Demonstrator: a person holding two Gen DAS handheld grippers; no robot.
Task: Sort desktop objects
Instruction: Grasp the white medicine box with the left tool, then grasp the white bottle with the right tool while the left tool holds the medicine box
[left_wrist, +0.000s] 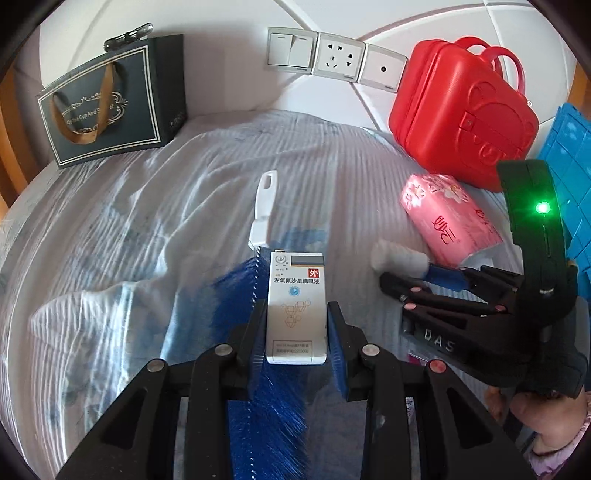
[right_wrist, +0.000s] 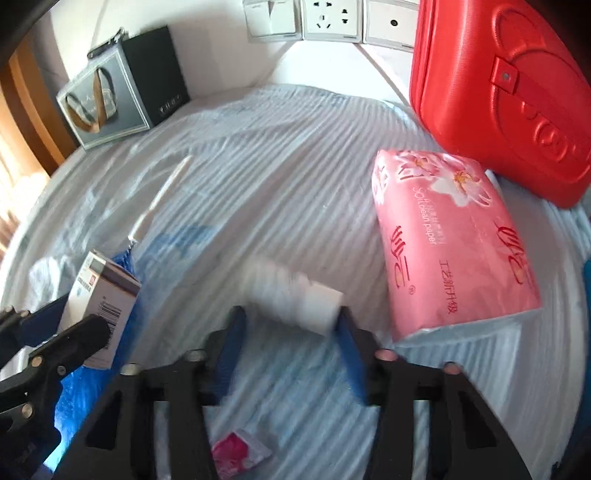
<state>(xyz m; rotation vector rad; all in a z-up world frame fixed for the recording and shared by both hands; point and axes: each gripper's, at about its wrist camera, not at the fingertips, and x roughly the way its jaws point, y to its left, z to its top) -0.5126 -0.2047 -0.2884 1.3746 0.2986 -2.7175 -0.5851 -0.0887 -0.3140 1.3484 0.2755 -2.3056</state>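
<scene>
My left gripper (left_wrist: 296, 328) is shut on a white eye-drop box (left_wrist: 296, 310), held above a blue bristle brush with a white handle (left_wrist: 264, 206). The box also shows at the left of the right wrist view (right_wrist: 99, 295). My right gripper (right_wrist: 290, 328) has its jaws wide apart around a blurred white bottle (right_wrist: 291, 291), which touches the right pad; a firm grip is not visible. In the left wrist view the right gripper (left_wrist: 413, 286) sits to the right with the white bottle (left_wrist: 397, 256) at its tips. A pink tissue pack (right_wrist: 454, 243) lies to the right.
A red plastic case (left_wrist: 461, 110) stands at the back right against the wall. A dark gift bag (left_wrist: 110, 99) stands at the back left. A blue crate (left_wrist: 569, 177) is at the far right. A small pink sachet (right_wrist: 236, 452) lies on the striped cloth.
</scene>
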